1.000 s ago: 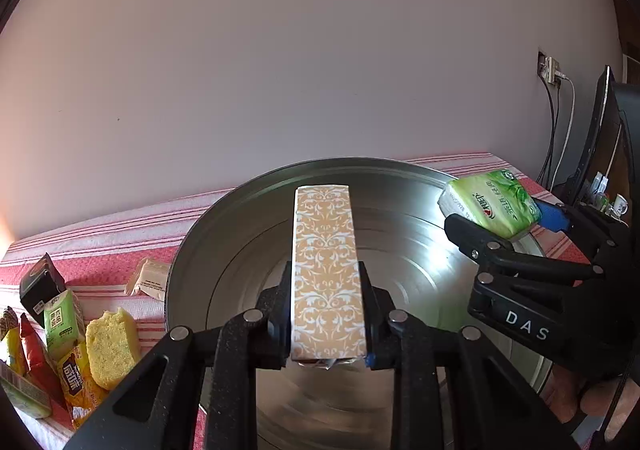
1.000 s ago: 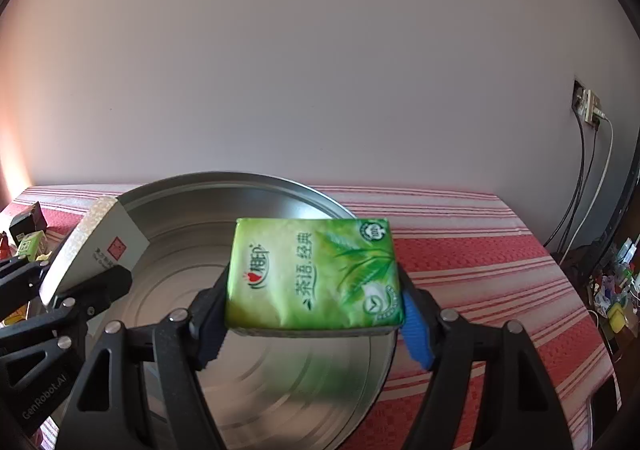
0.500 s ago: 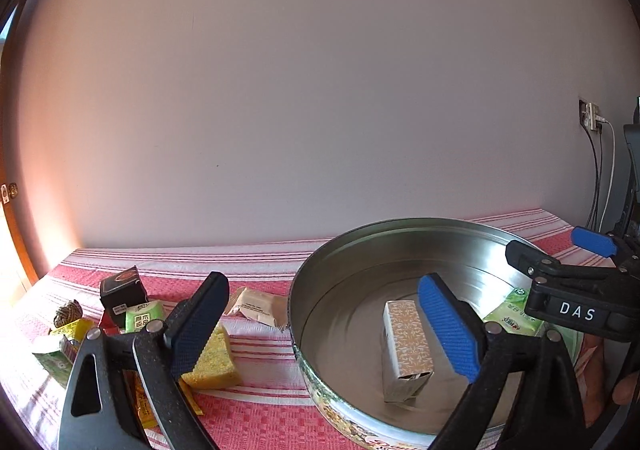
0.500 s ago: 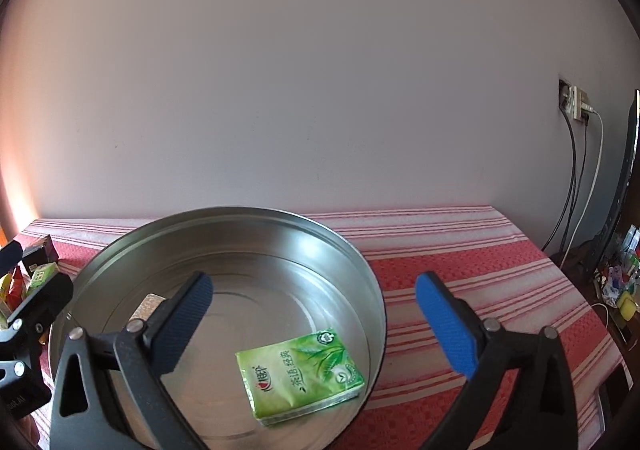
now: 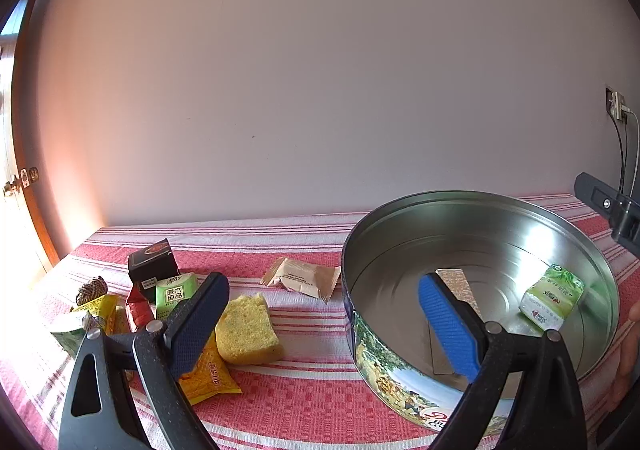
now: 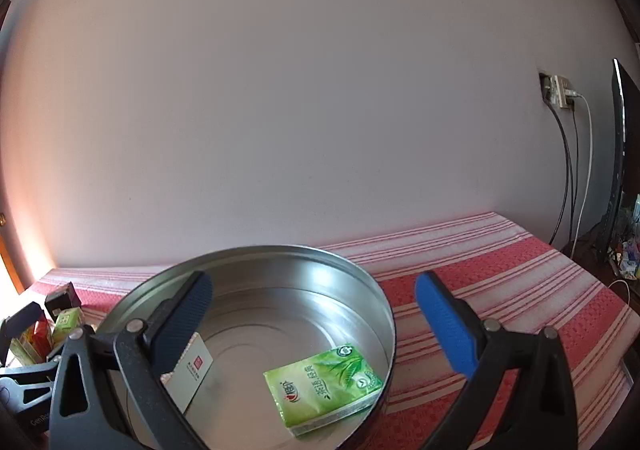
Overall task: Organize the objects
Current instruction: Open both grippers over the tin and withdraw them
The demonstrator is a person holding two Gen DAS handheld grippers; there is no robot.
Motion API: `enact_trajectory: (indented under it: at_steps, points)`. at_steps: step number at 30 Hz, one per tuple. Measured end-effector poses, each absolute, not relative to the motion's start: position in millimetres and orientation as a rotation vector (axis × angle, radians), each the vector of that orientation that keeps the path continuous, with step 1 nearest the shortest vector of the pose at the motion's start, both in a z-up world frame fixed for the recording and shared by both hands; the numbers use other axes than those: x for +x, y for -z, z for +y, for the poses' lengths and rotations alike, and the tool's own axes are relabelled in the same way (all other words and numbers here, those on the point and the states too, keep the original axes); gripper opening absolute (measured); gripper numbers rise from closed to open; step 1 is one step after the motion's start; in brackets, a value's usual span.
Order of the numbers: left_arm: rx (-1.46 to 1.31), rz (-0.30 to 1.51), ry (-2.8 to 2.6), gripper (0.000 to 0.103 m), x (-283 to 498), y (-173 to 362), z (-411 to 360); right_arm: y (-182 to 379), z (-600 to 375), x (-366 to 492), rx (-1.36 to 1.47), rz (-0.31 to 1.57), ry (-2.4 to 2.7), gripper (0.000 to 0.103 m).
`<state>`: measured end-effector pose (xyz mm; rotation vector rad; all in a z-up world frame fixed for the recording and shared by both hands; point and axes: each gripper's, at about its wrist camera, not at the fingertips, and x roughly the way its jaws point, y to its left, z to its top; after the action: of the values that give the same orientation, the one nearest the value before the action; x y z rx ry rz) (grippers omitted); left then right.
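Both tools have let go and pulled back: the left tool (image 5: pixel 320 326) and right tool (image 6: pixel 312 314) gape wide and empty. Inside the round tin (image 5: pixel 472 197) lie the patterned box (image 5: pixel 456 282) and green tissue pack (image 6: pixel 324 382), while the snacks beside the tin, like the yellow cake slice (image 5: pixel 246 328), probably go next.

Both grippers released their packs into tin (image 5: pixel 480 206).

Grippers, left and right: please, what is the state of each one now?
Left gripper: open, holding nothing.
Right gripper: open, holding nothing.
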<state>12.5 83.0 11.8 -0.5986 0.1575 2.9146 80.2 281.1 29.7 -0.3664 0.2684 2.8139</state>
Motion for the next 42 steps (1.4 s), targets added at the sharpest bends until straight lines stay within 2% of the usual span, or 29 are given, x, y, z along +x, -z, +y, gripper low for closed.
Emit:
enact_trajectory:
  at_steps: [3,21,29,42]
  points:
    - [-0.617,0.130,-2.917,0.097,10,-8,78,-29,284,89,-0.270,0.322,-2.764,0.103]
    - [-0.653,0.133,-2.941,0.097,12,-3,41,-22,278,104,-0.282,0.368,-2.636,0.103]
    - [-0.661,0.153,-2.984,0.097,15,-4,-1,-22,246,113,-0.276,0.284,-2.658,0.103]
    - [-0.837,-0.071,-3.055,0.097,7,5,-93,-18,150,94,-0.398,0.187,-2.843,0.103]
